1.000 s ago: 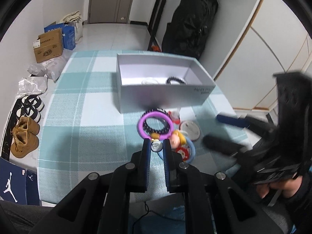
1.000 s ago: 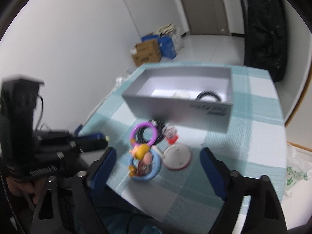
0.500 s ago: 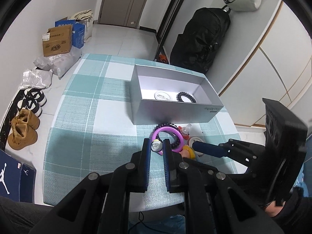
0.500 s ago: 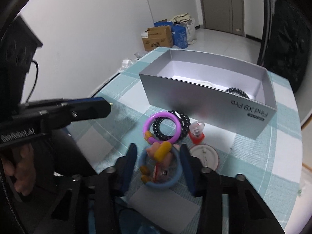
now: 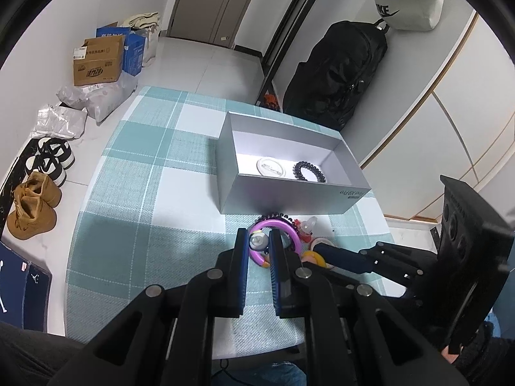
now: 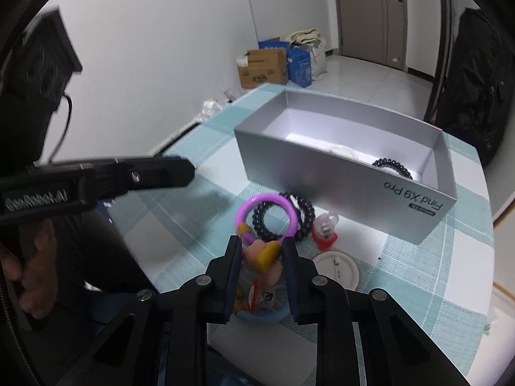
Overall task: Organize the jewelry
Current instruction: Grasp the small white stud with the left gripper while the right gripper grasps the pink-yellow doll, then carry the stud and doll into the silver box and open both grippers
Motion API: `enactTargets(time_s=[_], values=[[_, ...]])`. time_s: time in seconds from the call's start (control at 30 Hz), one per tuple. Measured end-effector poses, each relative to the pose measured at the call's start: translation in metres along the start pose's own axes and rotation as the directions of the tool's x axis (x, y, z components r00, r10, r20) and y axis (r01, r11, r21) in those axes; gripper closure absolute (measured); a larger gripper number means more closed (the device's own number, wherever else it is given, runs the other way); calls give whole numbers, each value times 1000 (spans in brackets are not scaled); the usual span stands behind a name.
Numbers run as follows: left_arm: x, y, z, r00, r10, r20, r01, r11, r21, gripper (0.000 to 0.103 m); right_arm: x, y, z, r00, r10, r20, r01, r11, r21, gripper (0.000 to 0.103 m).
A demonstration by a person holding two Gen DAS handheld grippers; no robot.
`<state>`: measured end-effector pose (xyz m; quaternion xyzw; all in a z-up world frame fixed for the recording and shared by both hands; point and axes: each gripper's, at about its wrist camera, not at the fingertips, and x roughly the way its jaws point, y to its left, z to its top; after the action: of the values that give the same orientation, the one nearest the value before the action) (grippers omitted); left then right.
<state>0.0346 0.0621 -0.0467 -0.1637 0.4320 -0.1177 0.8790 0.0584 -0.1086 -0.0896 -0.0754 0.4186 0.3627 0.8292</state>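
checked tablecloth point(image 5: 135, 225) bare leftward, grey box point(image 5: 283, 199) near far edge

A purple ring point(image 6: 266, 215) and black beaded bracelet point(image 6: 297, 217) lie overlapping just before the open grey box point(image 6: 341, 173), which holds a black coil band point(image 5: 308, 171).
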Motion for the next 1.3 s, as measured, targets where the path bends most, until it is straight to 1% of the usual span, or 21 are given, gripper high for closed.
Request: enactTargets(time_s=[0.17,0.33,0.57,0.67,0.77,0.93,1.1,1.17,1.3], values=[[2,-4,0,1000,-6,-1,6,1000,1,95,-15,-9,4,998,37,57,-40,998,56,79],[2,-9,6,1000,-10,16,10,1000,2,95,-28,-20,11,992,61,113,-74,991,113,79],[8,-21,15,1000,-6,12,6,1000,25,95,-42,-38,18,983,86,165,-118,974,192,79],[12,-24,22,1000,-2,14,1,1000,31,95,-47,-44,22,981,82,178,-118,972,202,79],[12,-24,35,1000,-4,30,3,1000,20,95,-47,-55,30,979,76,187,-117,969,220,79],[15,-24,61,999,-14,53,13,1000,13,95,-51,-65,46,978,67,197,-109,971,214,79],[32,-30,78,999,-29,34,28,999,30,95,-50,-77,67,976,70,205,-113,972,204,79],[38,-30,85,999,-36,29,35,999,36,95,-46,-82,76,977,57,204,-97,977,190,79],[52,-25,97,999,-52,-12,52,998,27,95,-33,-93,90,979,66,193,-104,975,197,79]])
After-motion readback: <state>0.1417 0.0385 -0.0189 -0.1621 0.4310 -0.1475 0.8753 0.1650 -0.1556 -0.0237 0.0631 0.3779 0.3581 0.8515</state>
